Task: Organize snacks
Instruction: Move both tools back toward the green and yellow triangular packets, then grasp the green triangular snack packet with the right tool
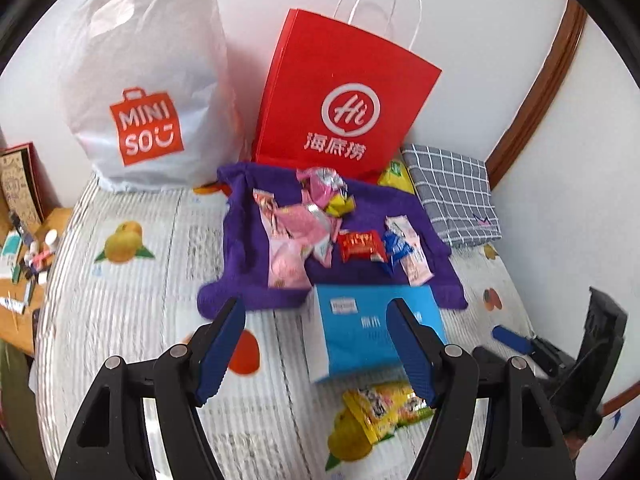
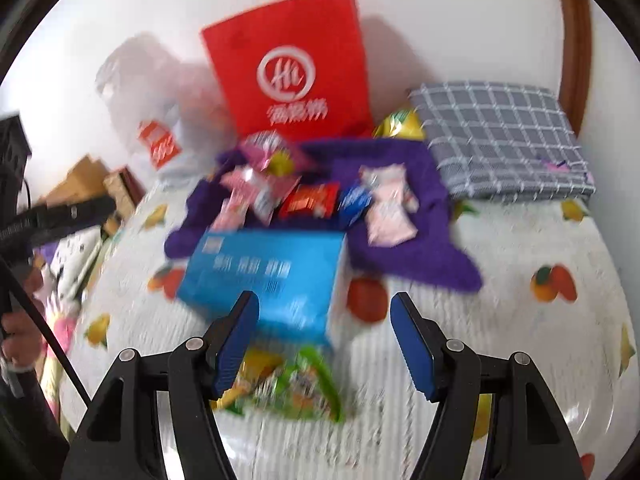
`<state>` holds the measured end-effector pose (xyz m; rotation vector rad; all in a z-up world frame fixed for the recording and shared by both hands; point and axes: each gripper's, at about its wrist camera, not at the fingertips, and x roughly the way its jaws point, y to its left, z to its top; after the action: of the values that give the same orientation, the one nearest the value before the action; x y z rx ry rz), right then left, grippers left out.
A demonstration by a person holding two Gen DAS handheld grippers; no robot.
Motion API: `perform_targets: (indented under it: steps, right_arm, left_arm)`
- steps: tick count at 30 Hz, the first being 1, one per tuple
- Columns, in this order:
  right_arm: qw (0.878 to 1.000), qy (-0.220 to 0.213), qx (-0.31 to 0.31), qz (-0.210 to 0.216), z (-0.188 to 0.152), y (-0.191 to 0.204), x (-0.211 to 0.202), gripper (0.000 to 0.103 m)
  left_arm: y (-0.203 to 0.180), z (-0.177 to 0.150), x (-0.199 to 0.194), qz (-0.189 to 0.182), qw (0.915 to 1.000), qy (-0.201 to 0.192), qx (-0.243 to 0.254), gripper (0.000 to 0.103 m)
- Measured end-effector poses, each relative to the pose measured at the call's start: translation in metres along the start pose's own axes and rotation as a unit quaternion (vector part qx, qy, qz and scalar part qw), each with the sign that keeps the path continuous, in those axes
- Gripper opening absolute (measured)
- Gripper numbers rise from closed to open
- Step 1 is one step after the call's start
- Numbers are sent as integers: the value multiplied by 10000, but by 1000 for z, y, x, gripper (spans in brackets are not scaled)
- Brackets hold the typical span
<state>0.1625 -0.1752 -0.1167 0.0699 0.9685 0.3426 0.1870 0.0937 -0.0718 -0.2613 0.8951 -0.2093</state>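
White wall backs a fruit-print bedspread (image 1: 132, 292). Left gripper (image 1: 316, 348) and right gripper (image 2: 324, 344) both hang with jaws apart, grasping nothing. Ahead of both, snack packets (image 1: 316, 224) lie heaped on a purple cloth (image 1: 240, 240), apparently spread out as a sorting area; the exact count is unclear. One blue box (image 1: 360, 328) sits just beyond the fingertips, one yellow-green packet (image 1: 380, 404) below them. Two bags stand behind: one red paper bag (image 1: 344, 92), one white plastic bag (image 1: 152, 72), likely the destinations.
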Motion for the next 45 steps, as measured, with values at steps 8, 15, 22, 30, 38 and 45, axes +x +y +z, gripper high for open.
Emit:
perform_targets:
  steps: [8,15,22,30,38,45]
  right_arm:
    - [9992,362,-42,138,-36,21,16,68]
    - [9989,425,-171,-99,-45,27,21,68]
    - [9986,408,-180,-290,-53,17,11,68]
    - [9981,354,-59,-500,-59,-1,0,68]
    - [9991,242,242,-267,-61,-8,-5,68]
    - [9986,408,193,-262,-65,5,17,68]
  left_arm:
    - [-4,-29,-4,-85,9998,162,31,71]
    - [-7,-43,-9,-193,9997,165,63,71]
    - [-9,-53,-8,-298,9993,226,79,71]
    - [-9,-66,-1,-364,9988,339,19,71]
    - [-10,-74,0,-350,9986,396,102,71]
    - [-8,-82,2,-301,9982,428,290,71]
